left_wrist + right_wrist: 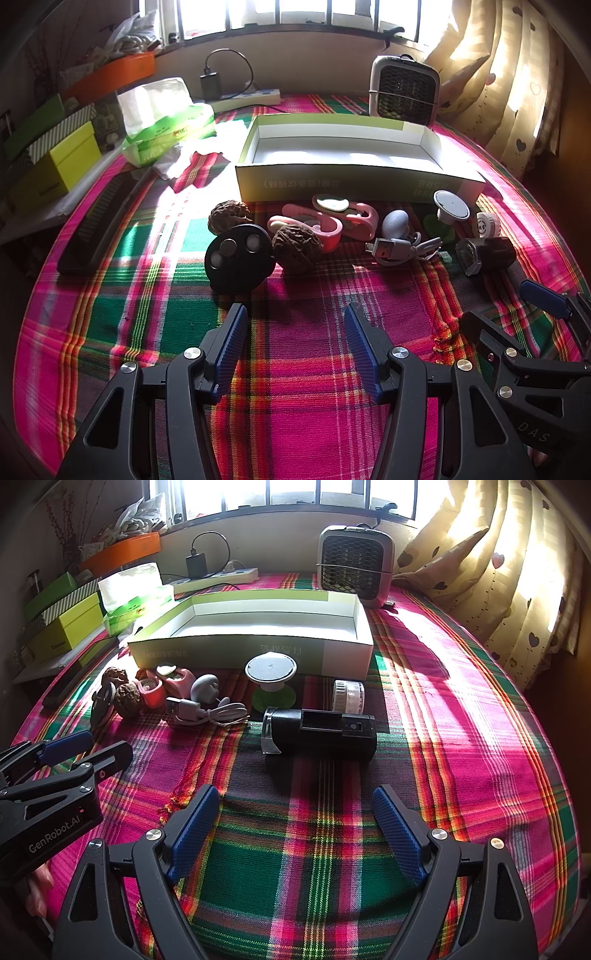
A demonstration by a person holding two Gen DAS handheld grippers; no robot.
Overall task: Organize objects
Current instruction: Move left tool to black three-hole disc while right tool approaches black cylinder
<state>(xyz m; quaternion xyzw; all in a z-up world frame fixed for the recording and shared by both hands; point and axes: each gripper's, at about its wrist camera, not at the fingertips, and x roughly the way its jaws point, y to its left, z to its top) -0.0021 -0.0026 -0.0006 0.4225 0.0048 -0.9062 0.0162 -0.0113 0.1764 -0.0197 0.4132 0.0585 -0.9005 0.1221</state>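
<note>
An open green-and-white box point(354, 181) point(258, 650) stands on the plaid cloth. In front of it lies a row of small things: a black disc with three buttons point(238, 256), two walnuts point(297, 248) point(228, 215), pink clips point(328, 219), a grey USB cable point(402, 248) point(207, 710), a white round stand point(270, 670), a small white jar point(348, 696) and a black cylinder device point(321, 734) point(484, 253). My left gripper point(295, 317) is open and empty, short of the disc and walnut. My right gripper point(295, 801) is open and empty, short of the black cylinder.
A small fan heater point(404, 90) stands behind the box. A tissue pack point(166, 114), a power strip with charger point(243, 96) and stacked boxes point(55, 162) are at the left. A long black bar point(99, 221) lies at the cloth's left edge. Curtains point(498, 572) hang at the right.
</note>
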